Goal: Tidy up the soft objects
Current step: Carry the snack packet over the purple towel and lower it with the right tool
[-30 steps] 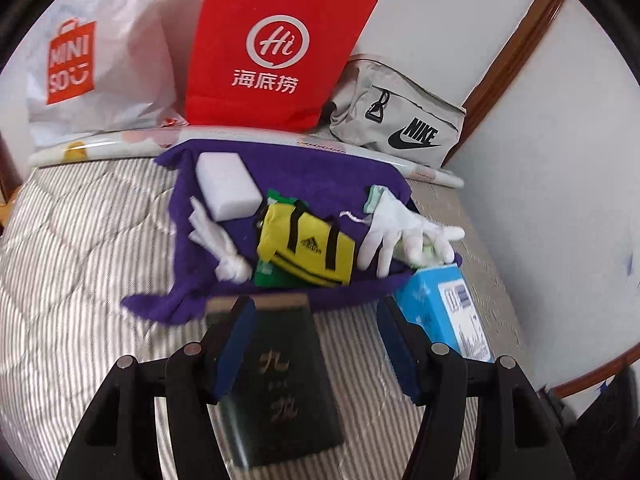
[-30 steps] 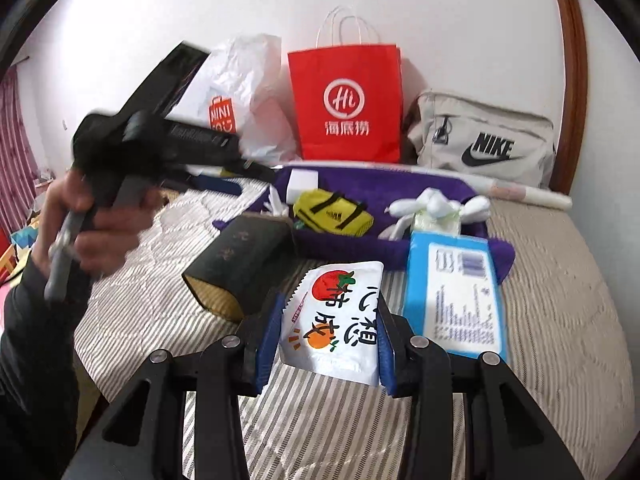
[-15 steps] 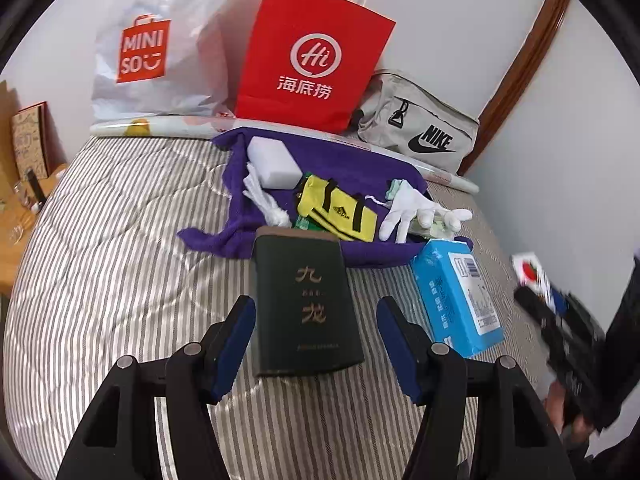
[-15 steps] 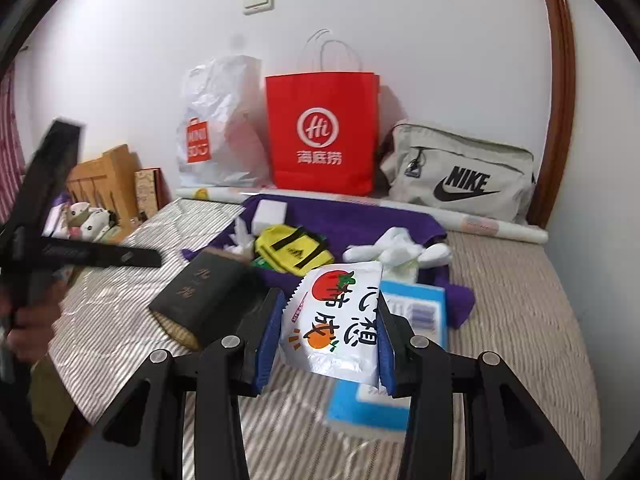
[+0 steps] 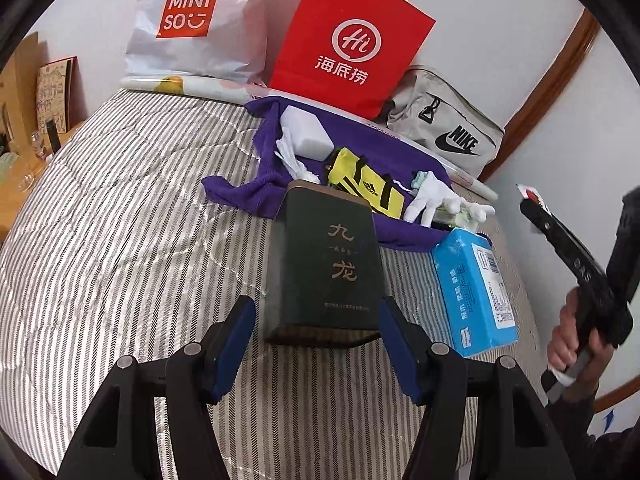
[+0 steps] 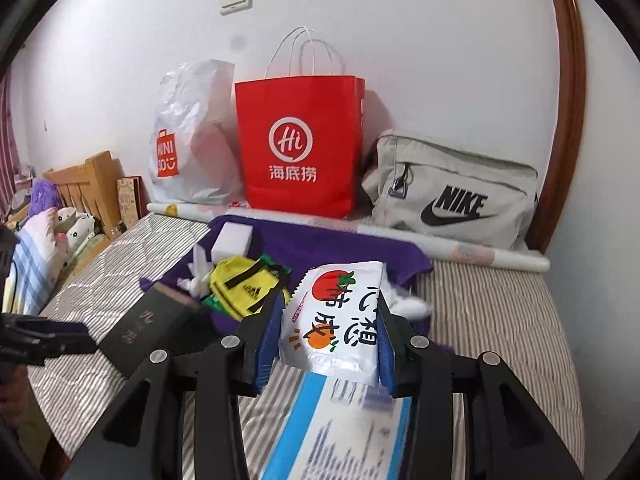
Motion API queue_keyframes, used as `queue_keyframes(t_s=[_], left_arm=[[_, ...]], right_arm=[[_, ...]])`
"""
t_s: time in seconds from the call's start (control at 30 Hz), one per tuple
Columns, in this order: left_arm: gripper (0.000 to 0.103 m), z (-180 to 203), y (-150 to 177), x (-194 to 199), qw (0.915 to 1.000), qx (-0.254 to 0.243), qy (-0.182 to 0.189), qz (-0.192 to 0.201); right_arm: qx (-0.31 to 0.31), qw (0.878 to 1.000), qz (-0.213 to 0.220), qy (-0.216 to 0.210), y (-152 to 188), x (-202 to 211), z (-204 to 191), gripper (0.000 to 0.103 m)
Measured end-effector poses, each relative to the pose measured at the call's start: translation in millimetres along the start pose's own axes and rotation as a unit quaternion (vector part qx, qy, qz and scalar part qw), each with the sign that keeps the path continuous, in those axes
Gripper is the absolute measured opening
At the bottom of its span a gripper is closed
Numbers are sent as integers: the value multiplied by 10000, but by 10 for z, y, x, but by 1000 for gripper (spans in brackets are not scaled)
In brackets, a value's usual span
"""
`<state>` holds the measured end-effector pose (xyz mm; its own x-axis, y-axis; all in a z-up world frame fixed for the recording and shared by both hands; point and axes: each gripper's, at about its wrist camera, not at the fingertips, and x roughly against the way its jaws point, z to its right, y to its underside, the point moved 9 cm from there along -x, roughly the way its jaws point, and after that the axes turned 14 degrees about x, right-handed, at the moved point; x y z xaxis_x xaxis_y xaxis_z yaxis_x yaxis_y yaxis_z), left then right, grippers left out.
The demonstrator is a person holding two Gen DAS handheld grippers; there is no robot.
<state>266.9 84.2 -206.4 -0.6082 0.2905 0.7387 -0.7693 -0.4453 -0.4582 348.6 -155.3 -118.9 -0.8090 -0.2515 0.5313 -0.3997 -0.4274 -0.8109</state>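
Right gripper [image 6: 329, 330] clamps white snack pouch [image 6: 334, 320] above purple cloth [image 6: 320, 246].

A white snack packet [image 6: 334, 320] printed with red and orange fruit is clamped upright above the blue tissue pack [image 6: 340, 432] on the striped mattress [image 6: 500, 320].

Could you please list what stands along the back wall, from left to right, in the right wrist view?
White Miniso bag → red paper bag → grey Nike bag.
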Motion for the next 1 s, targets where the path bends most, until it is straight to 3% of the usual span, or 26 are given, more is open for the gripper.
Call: queue_keyframes(t_s=[0.27,0.57,0.7,1.0], left_arm=[[61,2,-9,-44,10000,70,44,16],[61,-69,-127,-4,9993,-83,-142,333],[61,-126,-174,-13,9978,-154,-444,473],[61,-141,-238,-80,9982,-65,-360,484]], right_arm=[[78,10000,-5,-53,-164,-310,164,42],[63,9995,-212,-205,-179,-684,290,43],[67,9987,-452,-240,-137,-903,344,44],[-99,9949,-864,-511,17,-1243,377,48]])
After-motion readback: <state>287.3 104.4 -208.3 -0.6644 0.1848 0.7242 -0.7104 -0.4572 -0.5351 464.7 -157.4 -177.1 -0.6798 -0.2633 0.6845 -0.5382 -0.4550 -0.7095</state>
